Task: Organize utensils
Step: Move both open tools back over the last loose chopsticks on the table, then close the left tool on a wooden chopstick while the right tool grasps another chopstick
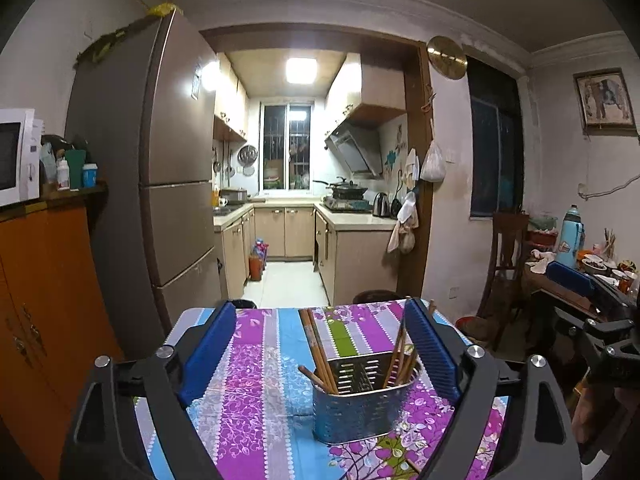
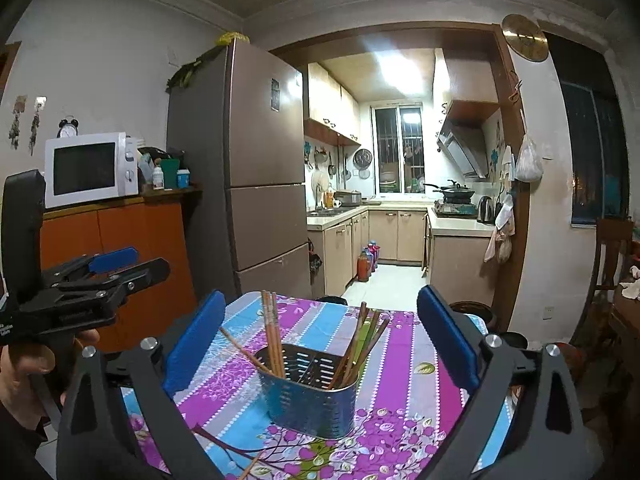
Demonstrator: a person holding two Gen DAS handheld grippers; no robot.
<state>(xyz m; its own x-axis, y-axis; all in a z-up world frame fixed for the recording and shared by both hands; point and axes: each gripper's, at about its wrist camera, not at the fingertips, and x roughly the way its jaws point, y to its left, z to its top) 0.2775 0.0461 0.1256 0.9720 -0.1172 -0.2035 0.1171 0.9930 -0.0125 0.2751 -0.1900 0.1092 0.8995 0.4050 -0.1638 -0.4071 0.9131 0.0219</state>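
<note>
While I held both tools over the desk (image 1: pixel 256 360), my left hand-held gripper (image 1: pixel 320 344) was spread wide with nothing between its blue pads (image 1: pixel 208 354). The perforated metal caddy (image 1: pixel 362 404) stood on the flowered cloth just ahead of that gripper, nearer its right finger than its left. One bunch of wooden chopsticks (image 1: pixel 318 350) leaned out of the caddy's left compartment, and a second bunch (image 1: pixel 400 354) leaned in the right compartment, close against the right pad.

My right hand-held gripper (image 2: pixel 320 340) was likewise spread and pinching nothing. From it the caddy (image 2: pixel 310 398) sat straight ahead, about midway between the fingers and apart from both. A loose chopstick (image 2: pixel 250 466) lay on the cloth below that gripper, nearer to me than the caddy. Off to its left I could see the left tool in my left hand (image 2: pixel 30 364). Beyond the desk stood a brown fridge (image 2: pixel 260 168).
</note>
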